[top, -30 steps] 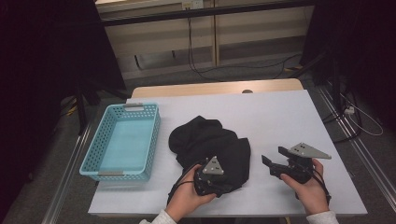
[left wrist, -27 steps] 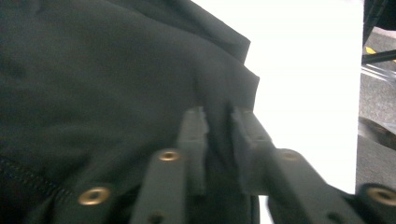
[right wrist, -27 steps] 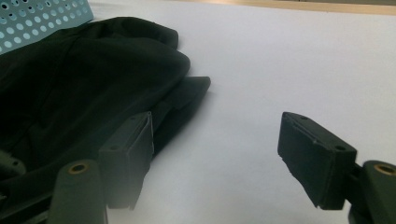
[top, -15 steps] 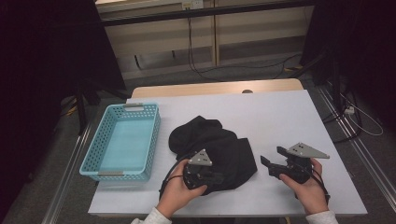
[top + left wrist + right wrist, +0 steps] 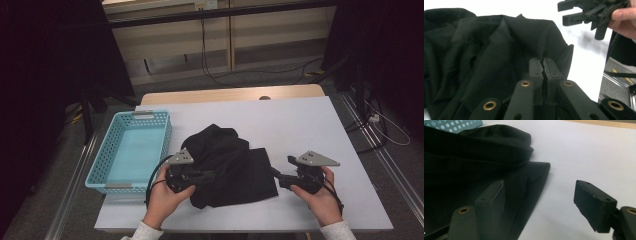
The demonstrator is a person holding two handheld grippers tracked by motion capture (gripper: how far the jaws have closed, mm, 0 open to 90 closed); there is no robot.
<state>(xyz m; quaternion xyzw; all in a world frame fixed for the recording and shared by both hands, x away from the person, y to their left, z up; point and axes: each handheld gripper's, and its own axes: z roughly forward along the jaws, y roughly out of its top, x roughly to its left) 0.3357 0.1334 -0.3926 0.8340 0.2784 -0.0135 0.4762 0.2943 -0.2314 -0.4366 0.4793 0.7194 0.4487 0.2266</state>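
Change since the earlier frames: the left gripper [image 5: 207, 176] has slid leftward along the near side of the black cloth [image 5: 227, 162], toward the basket, and its jaws have just been closing, with a fold of the cloth between them; the right gripper [image 5: 278, 177] has hardly stirred.
Basket: the light blue basket [image 5: 100, 172] stands at the table's left, just beside the cloth, apart from both grippers.
Left gripper: clenched on a fold of the black cloth; in the left gripper view the two jaws stand pressed together with fabric pinched between them [image 5: 543, 75].
Cloth: lies bunched in the middle of the white table [image 5: 310, 125], its heaped part toward the basket, a flatter flap toward the right gripper.
Right gripper: released, jaws wide apart; one jaw hovers over the cloth's flat right edge [image 5: 534, 185], the other over bare table; whether the first touches the cloth is unclear.
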